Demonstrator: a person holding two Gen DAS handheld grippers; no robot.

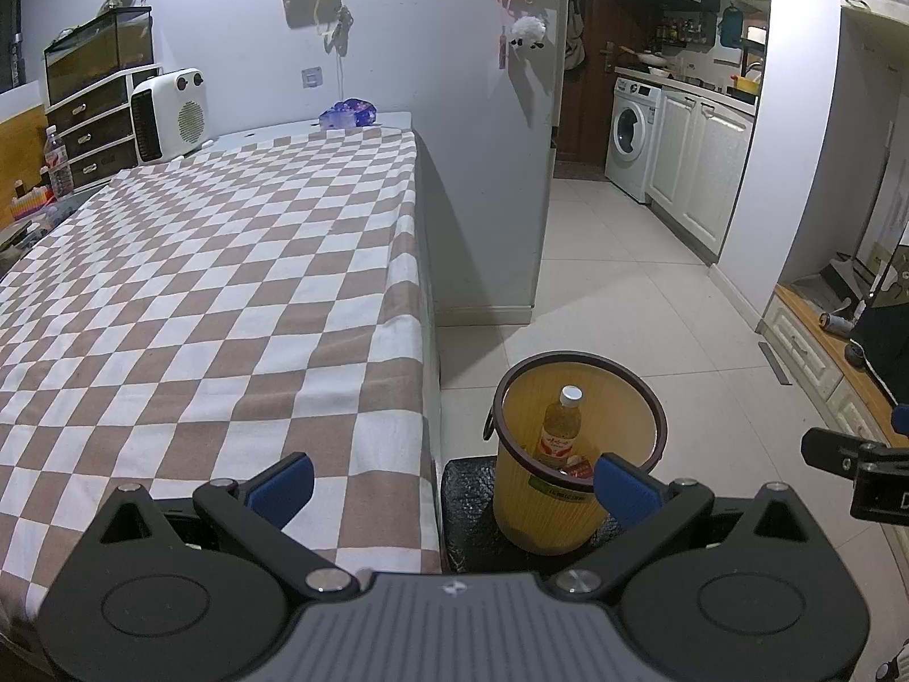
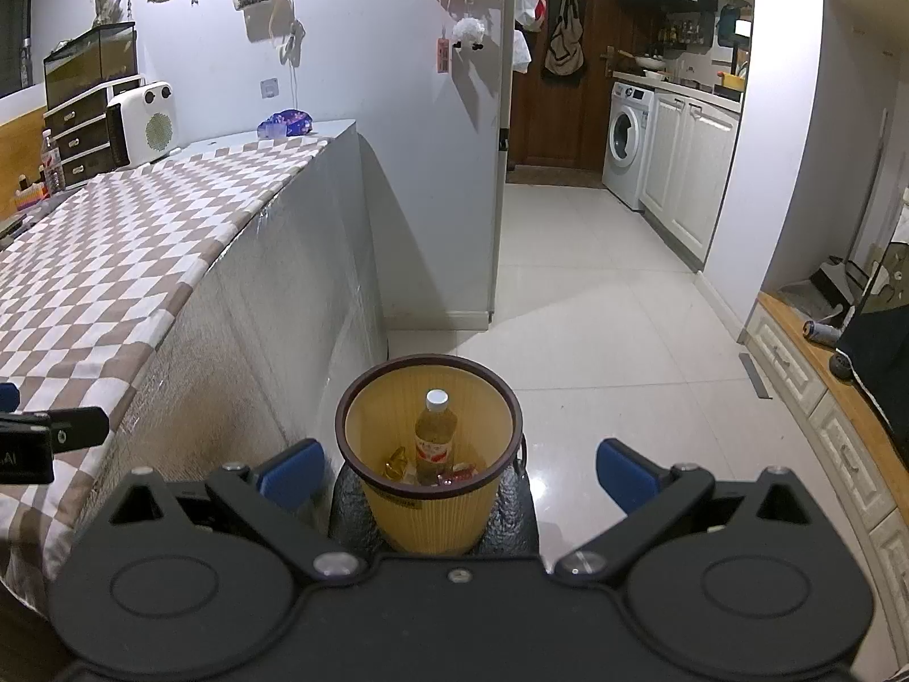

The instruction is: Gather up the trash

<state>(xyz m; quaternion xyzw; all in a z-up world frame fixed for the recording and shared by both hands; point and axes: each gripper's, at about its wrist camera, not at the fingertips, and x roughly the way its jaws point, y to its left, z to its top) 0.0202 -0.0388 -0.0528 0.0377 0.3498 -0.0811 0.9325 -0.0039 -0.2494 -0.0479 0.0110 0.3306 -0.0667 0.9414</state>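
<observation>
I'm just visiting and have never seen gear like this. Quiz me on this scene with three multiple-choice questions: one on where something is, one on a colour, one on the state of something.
1. Where is the plastic bottle?
A. Lying on the checked tablecloth
B. Standing inside the yellow bin
C. On the floor by the washing machine

2. What colour is the bottle's cap?
A. White
B. Red
C. Green

3. How do the jaws of the right gripper stand?
A. Shut on the bottle
B. Shut on nothing
C. Open, holding nothing

Answers:
1. B: the bottle stands upright in the yellow bin, among a few wrappers.
2. A: the cap shows white in both views.
3. C: its blue pads sit wide apart either side of the bin, nothing between them; the left gripper is open too.
</observation>
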